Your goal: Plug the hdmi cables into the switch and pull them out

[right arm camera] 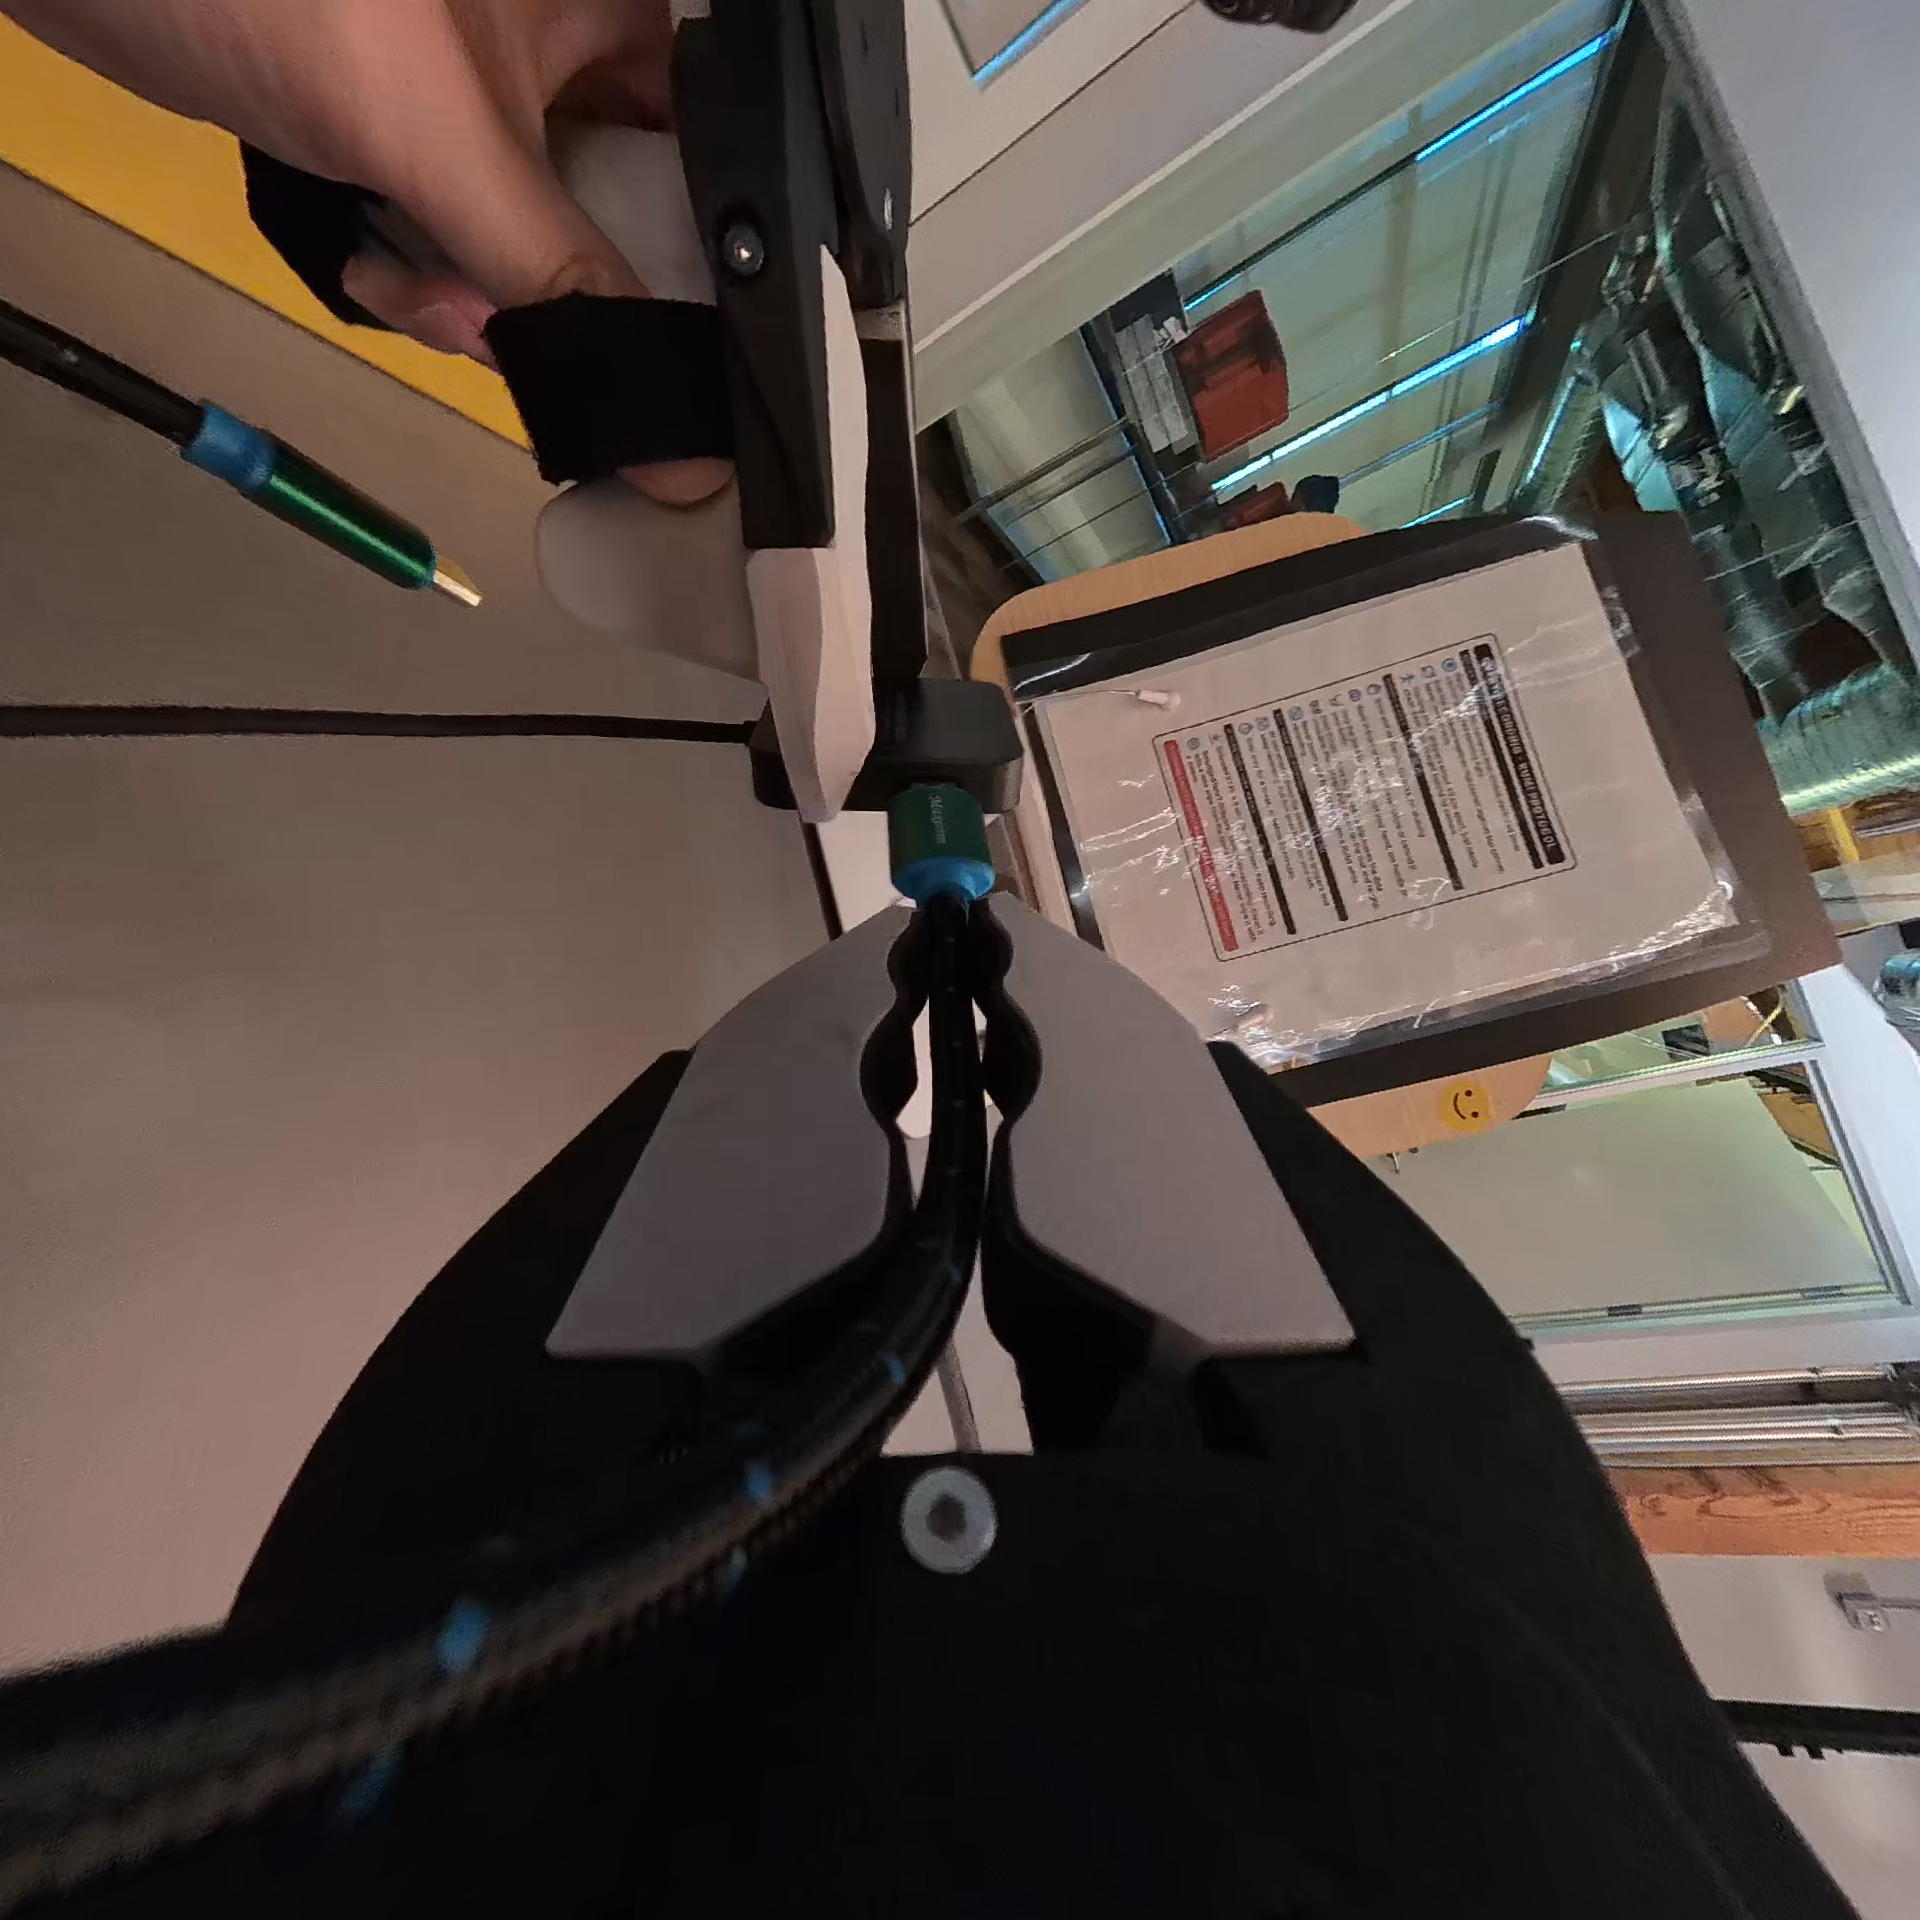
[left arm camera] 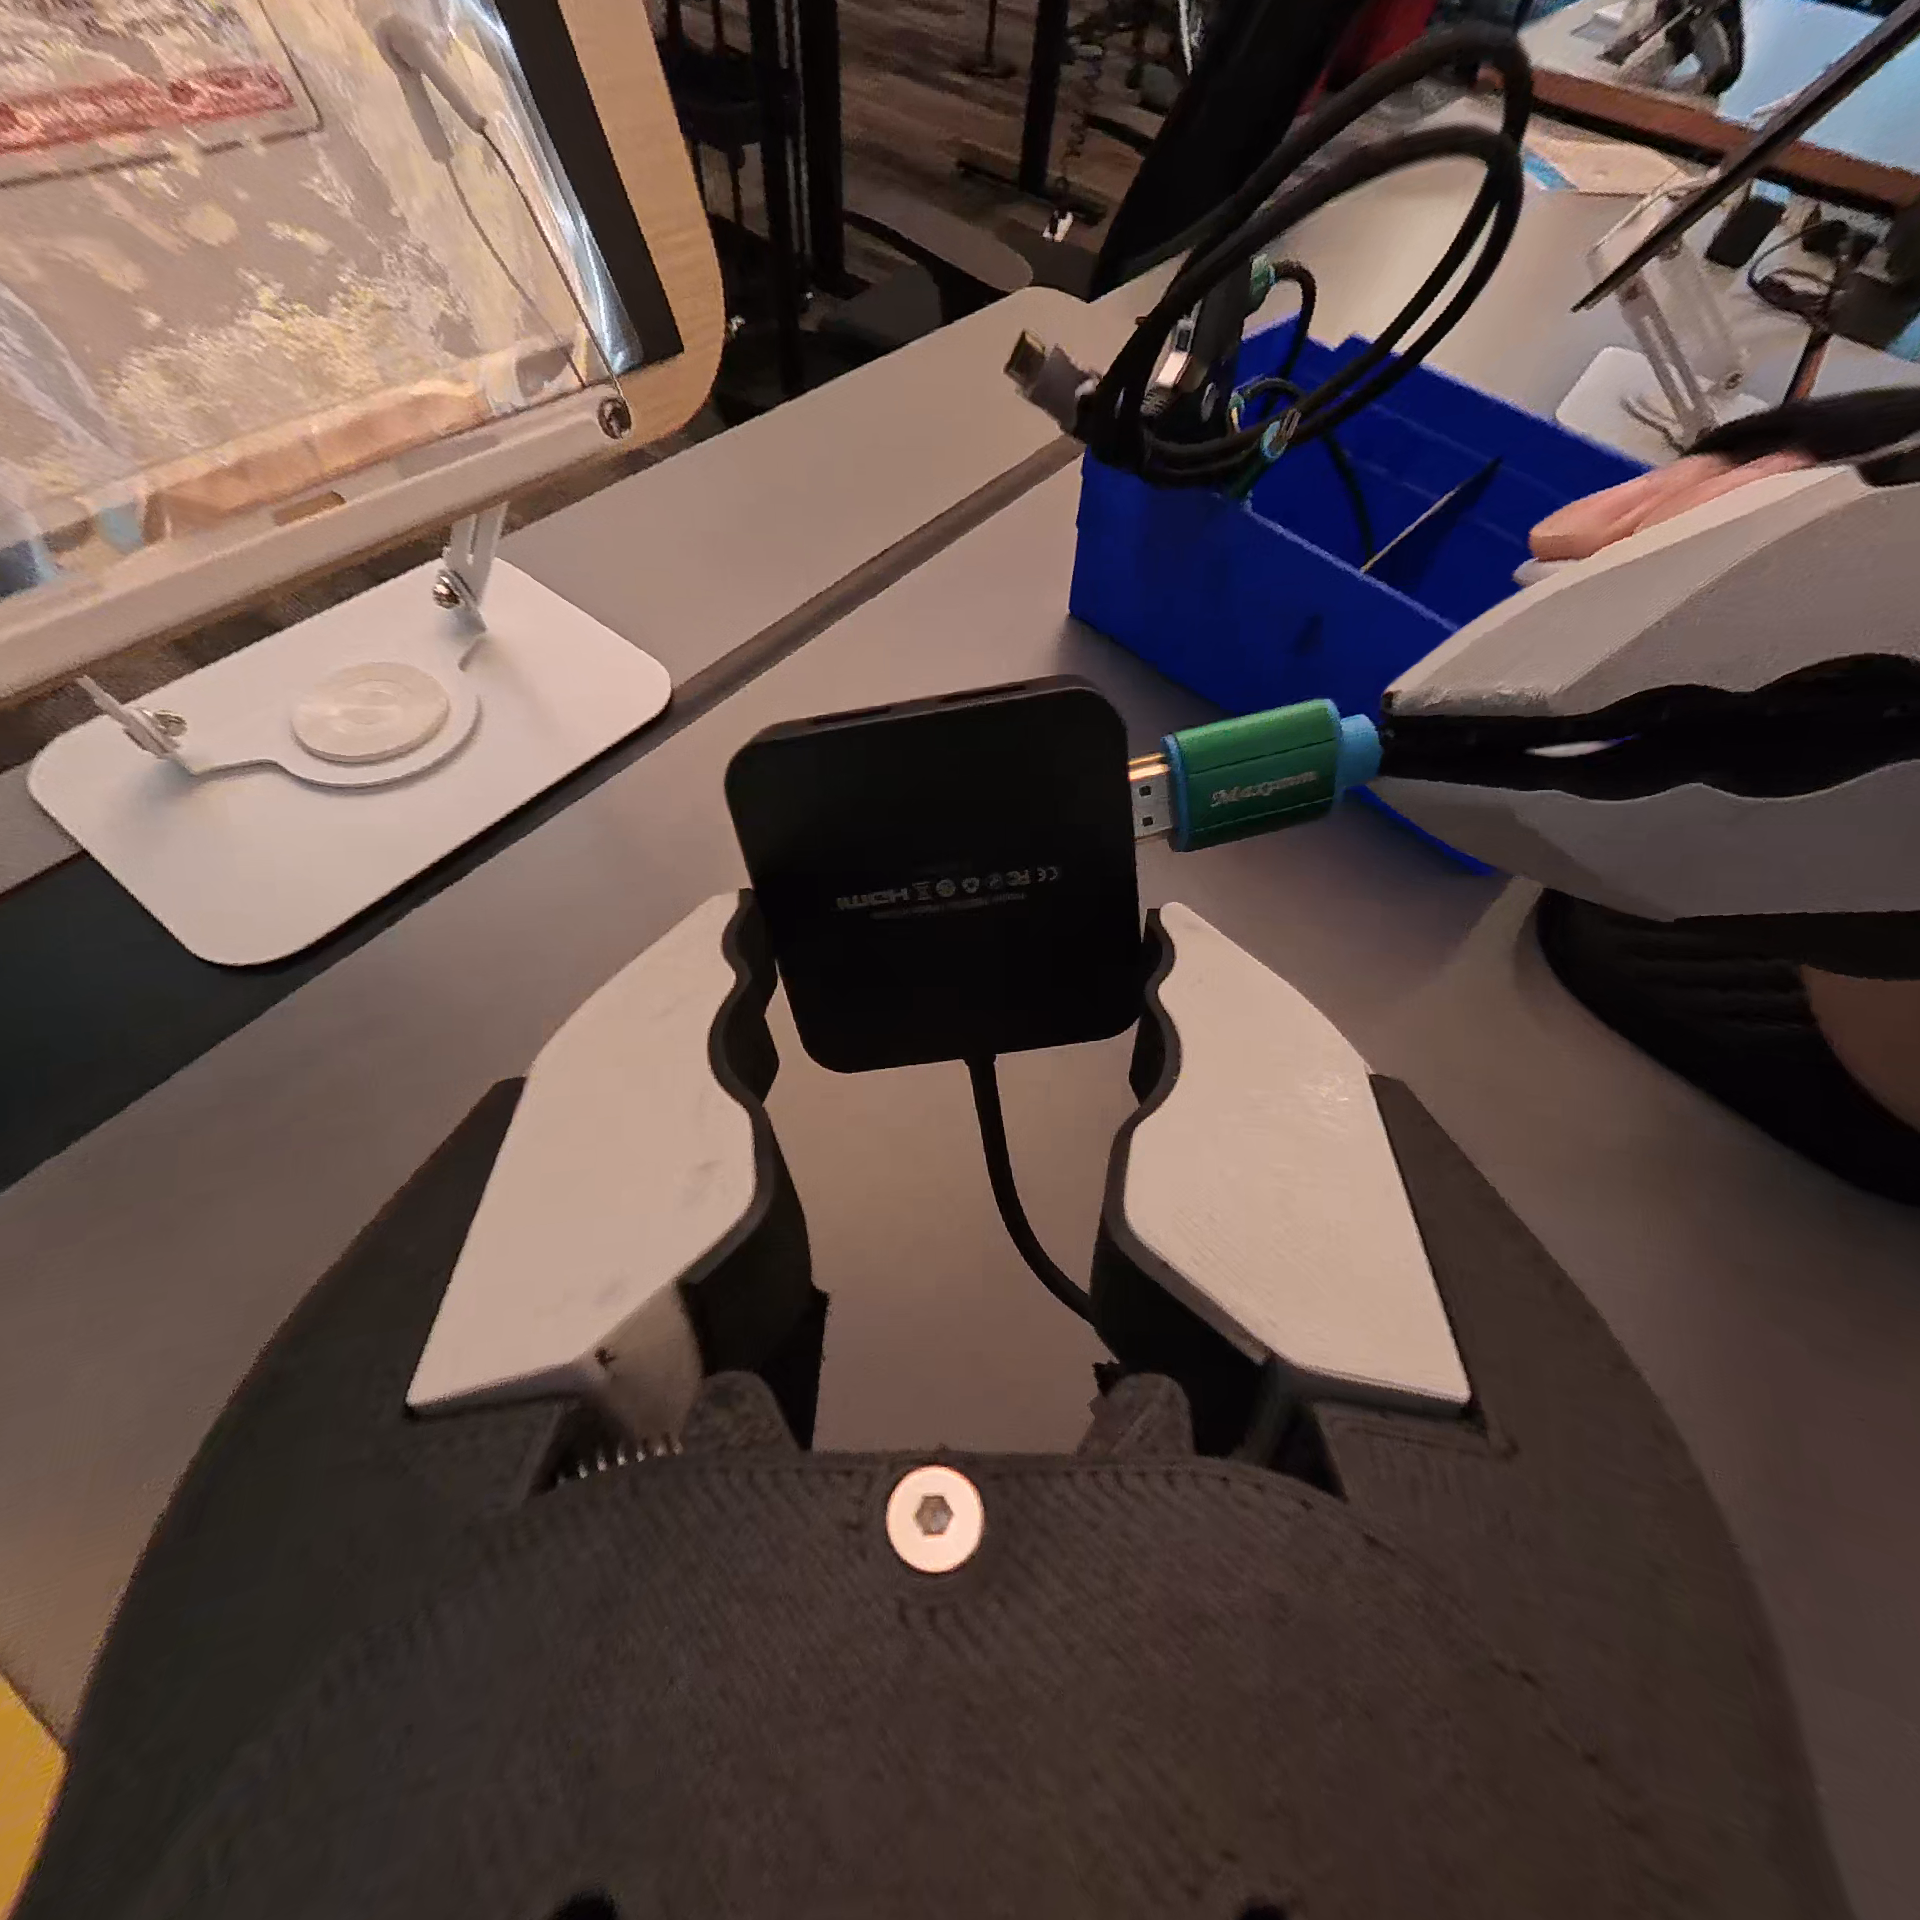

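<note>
So the left tool (left arm camera: 951, 971) is clenched on the flat square black plastic HDMI switch (left arm camera: 935, 862), one finger on each side edge near the end its thin black pigtail lead (left arm camera: 1013, 1184) comes out of, holding it up off the grey counter (left arm camera: 727, 540). The right tool (right arm camera: 948, 914) is squeezed shut on the black braided HDMI cable (right arm camera: 951, 1060), gripping just behind the blue collar of the green-shelled plug (right arm camera: 935, 836), so the plug sticks straight out past the fingertips. What matters here is the lineup: in the left wrist view the plug (left arm camera: 1247, 774) comes in from the switch's right side, long axis lying pretty much flat and pointing at the right edge of the box, with the gold metal tip right at that edge. I can't tell if it's just touching or partly in; from the right wrist view it looks seated against the side of the switch (right arm camera: 951, 743), but the metal part is hidden there. My guess is it's either mid-insert or mid-pull, and either way the move is a straight slide along the plug's own axis, with the left tool bracing the box so it doesn't twist. Grabbing the cable rather than the shell could let the plug wobble. There's a second green plug on a black cable (right arm camera: 322, 509) lying on the counter, well off to the side, and a blue plastic divided bin (left arm camera: 1247, 582) with coiled black cables (left arm camera: 1299, 291) behind the switch.
</note>
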The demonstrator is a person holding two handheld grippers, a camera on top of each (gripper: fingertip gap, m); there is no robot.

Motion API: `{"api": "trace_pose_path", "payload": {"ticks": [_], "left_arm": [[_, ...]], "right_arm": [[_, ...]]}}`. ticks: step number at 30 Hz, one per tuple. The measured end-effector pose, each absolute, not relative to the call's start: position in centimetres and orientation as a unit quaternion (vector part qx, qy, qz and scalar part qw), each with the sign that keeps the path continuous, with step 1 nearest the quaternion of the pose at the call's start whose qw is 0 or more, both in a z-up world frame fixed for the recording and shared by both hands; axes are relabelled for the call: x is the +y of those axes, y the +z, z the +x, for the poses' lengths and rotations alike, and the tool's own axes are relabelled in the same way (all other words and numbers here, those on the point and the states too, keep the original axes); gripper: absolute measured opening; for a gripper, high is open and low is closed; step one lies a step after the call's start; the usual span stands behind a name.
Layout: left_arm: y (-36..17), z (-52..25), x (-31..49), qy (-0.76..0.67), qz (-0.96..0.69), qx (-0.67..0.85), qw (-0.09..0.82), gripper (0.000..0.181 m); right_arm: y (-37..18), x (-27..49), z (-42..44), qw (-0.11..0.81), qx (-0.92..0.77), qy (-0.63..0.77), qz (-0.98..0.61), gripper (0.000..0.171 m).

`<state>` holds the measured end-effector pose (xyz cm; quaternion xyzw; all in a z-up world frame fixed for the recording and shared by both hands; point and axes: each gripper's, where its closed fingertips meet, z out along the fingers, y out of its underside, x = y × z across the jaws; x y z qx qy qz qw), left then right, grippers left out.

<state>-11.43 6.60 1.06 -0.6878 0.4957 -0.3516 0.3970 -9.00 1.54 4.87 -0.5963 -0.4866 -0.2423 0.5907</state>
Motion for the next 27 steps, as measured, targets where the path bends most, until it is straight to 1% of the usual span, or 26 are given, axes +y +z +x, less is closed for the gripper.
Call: {"api": "trace_pose_path", "payload": {"ticks": [4, 9, 14, 20, 27], "left_arm": [[1.8, -11.8, 6.4, -0.373, -0.696, 0.476, 0.386, 0.067], [2.1, -12.1, 6.7, -0.301, -0.692, 0.498, 0.427, 0.067], [2.8, -12.3, 6.6, -0.281, -0.684, 0.502, 0.448, 0.067], [3.3, -12.3, 6.2, -0.319, -0.686, 0.487, 0.437, 0.067], [3.1, -12.2, 6.2, -0.282, -0.690, 0.493, 0.448, 0.067]], "right_arm": [[5.4, 1.5, -9.3, 0.609, -0.471, -0.228, -0.596, 0.009], [5.3, 1.6, -9.5, 0.614, -0.471, -0.232, -0.590, 0.008], [5.8, 1.3, -9.7, 0.625, -0.468, -0.224, -0.583, 0.008], [6.3, 1.1, -10.0, 0.640, -0.462, -0.223, -0.572, 0.008], [6.0, 1.1, -10.2, 0.641, -0.467, -0.222, -0.567, 0.008]]}}
